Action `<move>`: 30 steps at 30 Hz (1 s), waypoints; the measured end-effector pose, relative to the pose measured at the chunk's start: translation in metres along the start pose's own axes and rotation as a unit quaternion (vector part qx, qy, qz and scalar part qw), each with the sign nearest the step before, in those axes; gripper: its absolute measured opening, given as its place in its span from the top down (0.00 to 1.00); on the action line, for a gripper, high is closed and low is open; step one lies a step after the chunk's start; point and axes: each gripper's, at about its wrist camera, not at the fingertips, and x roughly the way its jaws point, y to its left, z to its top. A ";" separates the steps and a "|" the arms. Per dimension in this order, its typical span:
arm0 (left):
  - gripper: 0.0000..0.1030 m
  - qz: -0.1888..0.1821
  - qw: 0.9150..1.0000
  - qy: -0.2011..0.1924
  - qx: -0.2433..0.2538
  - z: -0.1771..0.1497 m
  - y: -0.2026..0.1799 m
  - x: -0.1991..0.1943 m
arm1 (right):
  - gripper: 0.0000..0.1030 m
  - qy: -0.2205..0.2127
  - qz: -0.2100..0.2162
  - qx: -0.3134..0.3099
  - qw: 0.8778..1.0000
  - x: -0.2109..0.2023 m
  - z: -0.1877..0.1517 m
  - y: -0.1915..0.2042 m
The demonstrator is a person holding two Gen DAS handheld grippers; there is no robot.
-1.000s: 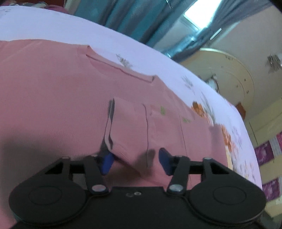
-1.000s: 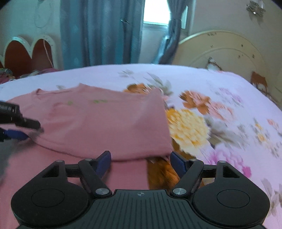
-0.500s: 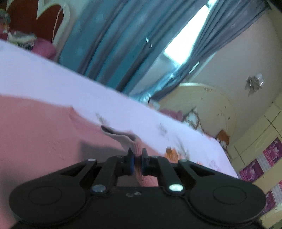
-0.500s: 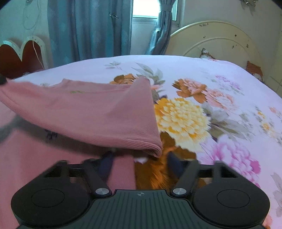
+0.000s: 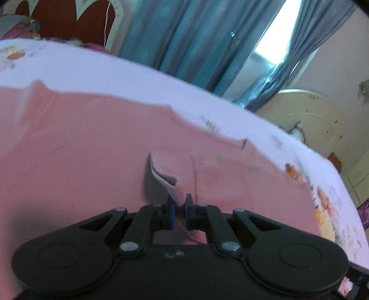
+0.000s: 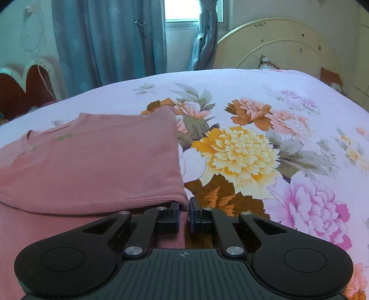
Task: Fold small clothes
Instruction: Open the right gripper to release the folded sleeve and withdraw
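While the pink shirt (image 5: 92, 150) lies spread on the flowered bedsheet (image 6: 253, 97), one part of it is doubled back over the rest, and both grippers have hold of that doubled part. In the left wrist view the left gripper (image 5: 180, 211) is pinched tight on a ribbed edge of the shirt: the blue pads (image 5: 171, 212) stand almost together with the cloth squeezed between them, and the edge rises out of the jaws as a small raised flap with a shadow beside it. The neckline and some small green marks on the cloth show further off, blurred.

In the right wrist view the right gripper (image 6: 183, 215) has just been closing, and its jaws are now nearly together on the corner of the folded layer, where the ribbed hem comes down to the fingertips. A narrow strip of pink cloth shows between the pads. The folded layer lies flat and smooth, its right edge running along the large flowers printed on the sheet.

Beyond the bed stand blue curtains (image 6: 110, 41) around a bright window (image 6: 182, 11), a cream rounded headboard (image 6: 276, 46) on the right and a dark red scalloped board (image 6: 23, 85) on the left.
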 end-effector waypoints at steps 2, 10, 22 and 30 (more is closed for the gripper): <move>0.82 0.012 1.000 0.004 0.000 0.001 0.002 -0.002 | 0.93 0.010 0.004 -0.011 1.000 -0.004 0.000 0.001; 0.35 0.073 0.995 -0.046 0.044 0.014 -0.008 -0.029 | 0.92 -0.012 0.002 -0.023 1.000 -0.035 0.011 -0.010; 0.33 0.056 0.990 -0.041 0.125 0.013 -0.063 -0.011 | 0.28 -0.041 0.018 -0.028 0.999 0.007 0.062 0.001; 0.34 0.059 0.986 -0.001 0.155 0.002 -0.064 0.024 | 0.48 -0.015 0.021 -0.017 1.000 0.060 0.081 0.007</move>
